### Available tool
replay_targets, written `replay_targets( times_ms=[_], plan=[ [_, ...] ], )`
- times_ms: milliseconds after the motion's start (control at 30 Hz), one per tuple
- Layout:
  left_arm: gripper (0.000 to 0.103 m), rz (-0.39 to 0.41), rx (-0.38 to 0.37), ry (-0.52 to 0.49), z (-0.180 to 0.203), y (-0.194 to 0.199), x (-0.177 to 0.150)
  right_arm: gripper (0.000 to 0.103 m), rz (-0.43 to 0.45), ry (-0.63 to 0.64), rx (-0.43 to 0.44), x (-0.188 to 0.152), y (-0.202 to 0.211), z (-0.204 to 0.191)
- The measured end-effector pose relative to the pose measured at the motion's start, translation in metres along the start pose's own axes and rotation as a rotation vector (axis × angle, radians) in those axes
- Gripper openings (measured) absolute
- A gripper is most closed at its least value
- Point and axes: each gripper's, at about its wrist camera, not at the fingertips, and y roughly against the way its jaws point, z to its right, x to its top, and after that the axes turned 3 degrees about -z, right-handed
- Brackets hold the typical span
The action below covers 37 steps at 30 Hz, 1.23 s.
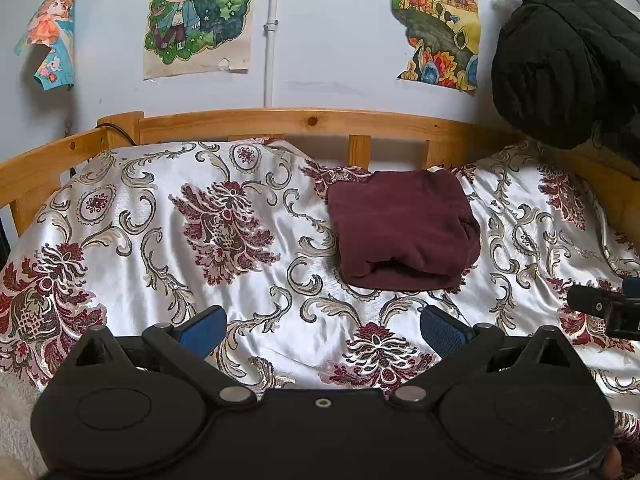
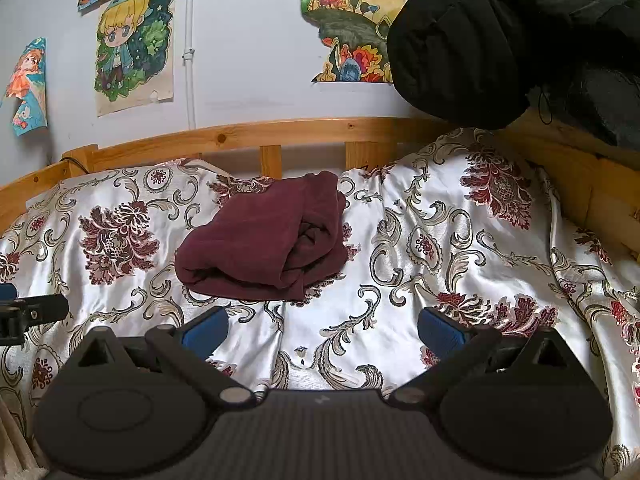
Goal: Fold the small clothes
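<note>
where the patterned bedspread (image 1: 248, 216) dips toward the wooden rail (image 1: 304, 120), a dark maroon garment (image 1: 400, 228) lies folded into a thick, roughly rectangular bundle. its top face is smooth and flat, while the near edge shows rolled, stacked layers with a dark gap between them. from the right wrist view the same garment (image 2: 256, 236) shows a tucked fold and loose creases on its right side.

its long axis runs from the near edge of the bed toward the rail, slightly slanted, with the layered open end facing the grippers and the far end close to the slats.

the left gripper (image 1: 320, 328) hovers above the spread with its 2 blue-padded fingers (image 1: 204, 330) spread wide and empty, the garment ahead and a little to its right. the right gripper (image 2: 322, 330) is likewise spread wide and empty, with the garment ahead and to its left.

bare bedspread lies on both sides of the bundle and between it and the grippers, wrinkled more on the right. a black padded jacket (image 2: 500, 40) hangs over the rail at the far right corner, well apart from the garment. posters (image 1: 200, 16) cover the wall behind.
</note>
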Motion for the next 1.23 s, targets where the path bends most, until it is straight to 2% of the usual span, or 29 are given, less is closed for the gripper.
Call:
replay_targets(
  times_ms=[100, 233, 400, 467, 633, 1233],
  plan=[
    [0.102, 0.013, 0.023, 0.010, -0.003, 0.000, 0.000, 0.103, -0.001, 0.000, 0.000, -0.002, 0.000, 0.001],
    [0.102, 0.003, 0.120, 0.048, -0.006, -0.002, 0.002, 0.103, -0.002, 0.001, 0.001, -0.001, 0.000, 0.001],
    [0.102, 0.058, 0.176, 0.056, -0.006, 0.008, 0.002, 0.103, -0.002, 0.001, 0.001, -0.001, 0.000, 0.001],
    [0.102, 0.067, 0.179, 0.030, -0.002, 0.011, 0.004, 0.103, -0.003, 0.001, 0.001, 0.000, -0.001, 0.001],
    [0.102, -0.015, 0.155, -0.009, 0.001, 0.006, 0.004, 0.103, -0.006, -0.002, 0.000, -0.003, -0.001, 0.002],
    [0.102, -0.036, 0.171, -0.007, 0.000, 0.003, 0.004, 0.103, -0.009, -0.001, 0.002, -0.001, -0.002, 0.003]
  ],
)
